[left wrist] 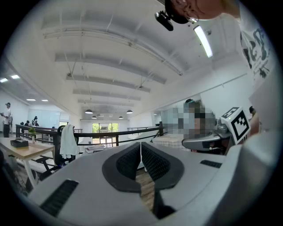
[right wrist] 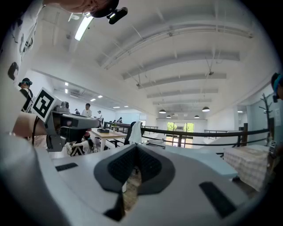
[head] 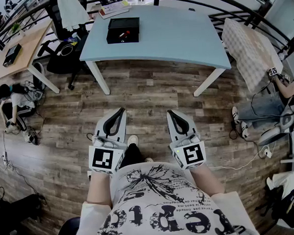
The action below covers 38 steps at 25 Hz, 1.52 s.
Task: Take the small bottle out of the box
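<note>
Left tongs [head: 120,111] and right tongs [head: 171,112] both fully closed, gripping nothing, over wood floor [head: 150,97]. Black box [head: 123,30] on blue tabletop [head: 181,35], well apart; contents too small to tell.

You've got a pale blue table [head: 182,38], black box [head: 112,27], grey-brown wood-grain floor [head: 150,94], white shirt [head: 157,198] with black print.
</note>
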Tool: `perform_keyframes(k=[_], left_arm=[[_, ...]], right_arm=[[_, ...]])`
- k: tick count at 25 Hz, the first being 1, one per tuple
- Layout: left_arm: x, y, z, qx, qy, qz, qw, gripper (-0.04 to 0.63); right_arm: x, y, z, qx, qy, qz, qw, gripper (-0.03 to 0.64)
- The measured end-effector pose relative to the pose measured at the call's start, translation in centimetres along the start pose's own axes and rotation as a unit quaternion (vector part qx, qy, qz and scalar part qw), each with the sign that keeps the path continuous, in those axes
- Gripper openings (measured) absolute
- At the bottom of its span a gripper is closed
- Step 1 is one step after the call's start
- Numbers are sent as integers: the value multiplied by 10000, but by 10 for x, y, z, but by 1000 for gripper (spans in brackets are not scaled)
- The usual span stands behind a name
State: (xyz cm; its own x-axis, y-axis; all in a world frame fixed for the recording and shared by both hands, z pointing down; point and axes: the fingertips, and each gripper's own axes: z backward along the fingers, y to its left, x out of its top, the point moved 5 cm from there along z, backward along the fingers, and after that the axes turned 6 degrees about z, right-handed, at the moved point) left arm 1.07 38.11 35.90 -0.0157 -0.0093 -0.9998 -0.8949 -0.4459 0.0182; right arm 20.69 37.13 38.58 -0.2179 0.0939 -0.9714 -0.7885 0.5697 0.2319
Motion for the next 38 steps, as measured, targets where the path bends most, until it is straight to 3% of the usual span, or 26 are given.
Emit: perform_keyframes(k=[17, 32, 38], left_arm=[[-14, 44, -22, -61, 187, 267, 9995, 23], [-4, 219, -109, 53, 266, 609, 9978, 23], [-7, 267, -143, 50, 384, 698, 9968, 23]], right_arm=[[-12, 3, -45, -131, 72, -422, 9990, 8], [4, -7, -225, -312, 226, -256, 9989, 8], [3, -7, -285, -115, 364, -199, 9991, 9]])
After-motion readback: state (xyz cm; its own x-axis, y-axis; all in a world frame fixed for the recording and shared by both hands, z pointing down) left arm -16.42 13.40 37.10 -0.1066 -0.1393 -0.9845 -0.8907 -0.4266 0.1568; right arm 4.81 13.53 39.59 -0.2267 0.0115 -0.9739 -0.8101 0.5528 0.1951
